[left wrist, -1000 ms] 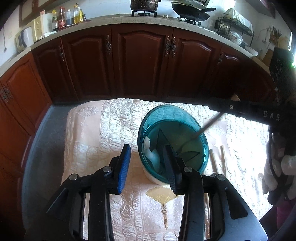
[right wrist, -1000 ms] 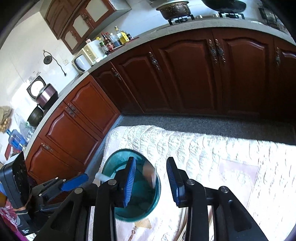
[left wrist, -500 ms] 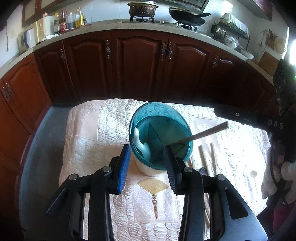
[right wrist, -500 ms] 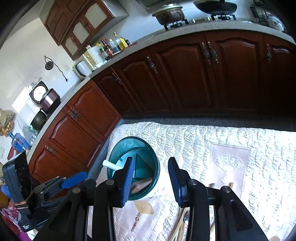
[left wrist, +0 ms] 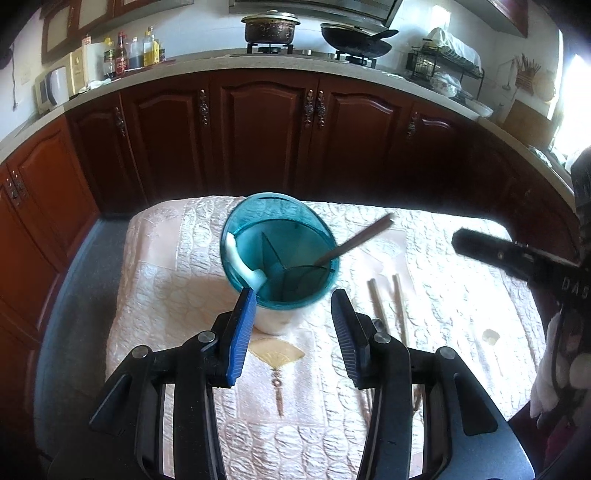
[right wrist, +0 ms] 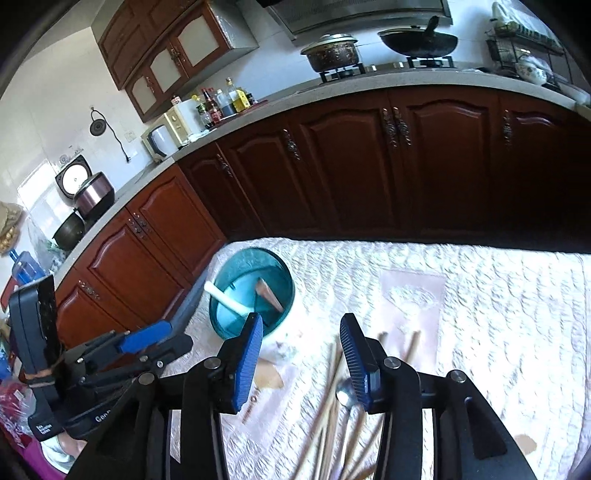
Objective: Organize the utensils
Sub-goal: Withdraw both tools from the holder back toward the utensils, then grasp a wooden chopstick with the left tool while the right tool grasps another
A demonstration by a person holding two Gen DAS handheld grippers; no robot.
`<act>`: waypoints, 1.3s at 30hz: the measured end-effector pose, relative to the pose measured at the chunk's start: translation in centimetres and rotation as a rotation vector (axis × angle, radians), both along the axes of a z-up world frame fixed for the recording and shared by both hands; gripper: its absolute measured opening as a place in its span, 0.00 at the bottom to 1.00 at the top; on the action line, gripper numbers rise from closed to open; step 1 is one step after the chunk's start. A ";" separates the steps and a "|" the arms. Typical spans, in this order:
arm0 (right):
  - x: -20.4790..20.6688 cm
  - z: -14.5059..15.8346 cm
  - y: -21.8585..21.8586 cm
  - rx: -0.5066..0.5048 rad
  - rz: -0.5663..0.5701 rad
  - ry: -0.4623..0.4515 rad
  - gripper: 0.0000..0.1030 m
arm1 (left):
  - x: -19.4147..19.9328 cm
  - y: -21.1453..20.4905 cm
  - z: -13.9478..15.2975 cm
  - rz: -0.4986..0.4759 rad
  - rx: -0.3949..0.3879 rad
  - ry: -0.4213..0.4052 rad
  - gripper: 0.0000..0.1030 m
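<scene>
With a brown-handled utensil (left wrist: pixel 354 240) resting in the teal holder (left wrist: pixel 280 254) and both claws, left (left wrist: pixel 293 332) and right (right wrist: pixel 301 360), released, the chopsticks (right wrist: pixel 334 373) near right likely await gripping.

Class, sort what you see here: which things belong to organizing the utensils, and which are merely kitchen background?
Part of the job:
teal holder
white spoon in it
brown utensil in it
chopsticks on the cloth
metal spoon on the cloth

Just lying about:
pot
wok
bottles
dish rack
rice cooker
</scene>
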State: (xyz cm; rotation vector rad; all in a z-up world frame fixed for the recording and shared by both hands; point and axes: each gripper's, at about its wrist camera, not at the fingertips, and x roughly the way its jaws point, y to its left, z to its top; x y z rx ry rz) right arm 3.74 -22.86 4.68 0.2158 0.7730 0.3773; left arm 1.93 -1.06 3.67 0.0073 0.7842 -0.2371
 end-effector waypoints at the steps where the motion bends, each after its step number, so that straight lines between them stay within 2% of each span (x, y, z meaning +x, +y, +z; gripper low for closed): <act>1: -0.3 -0.1 -0.2 -0.001 -0.008 0.000 0.41 | -0.2 -0.2 0.0 -0.002 0.000 -0.003 0.40; 7: -1.7 -0.4 -0.9 -0.044 -0.045 -0.005 0.42 | -1.3 -1.5 -0.3 -0.025 0.000 -0.008 0.41; 11: -2.2 -0.7 -1.3 -0.034 -0.053 0.006 0.42 | -1.5 -2.0 -0.6 -0.039 -0.003 0.008 0.42; 14: -2.6 -1.2 -1.7 -0.029 -0.056 0.014 0.43 | -1.9 -2.0 -0.7 -0.043 -0.016 0.003 0.58; 18: -3.2 -1.9 -2.5 -0.032 -0.059 0.029 0.43 | -2.3 -2.5 -1.0 -0.045 0.009 -0.009 0.62; 32: -4.5 -5.2 -5.9 -0.058 -0.122 0.112 0.43 | -2.9 -3.9 -2.7 -0.068 0.042 -0.004 0.63; 36: -4.6 -6.7 -6.6 -0.063 -0.137 0.148 0.43 | -3.0 -3.6 -3.5 -0.072 0.019 0.013 0.63; 39: -4.5 -7.9 -7.0 -0.064 -0.147 0.176 0.43 | -2.6 -3.1 -4.5 -0.074 -0.021 0.057 0.63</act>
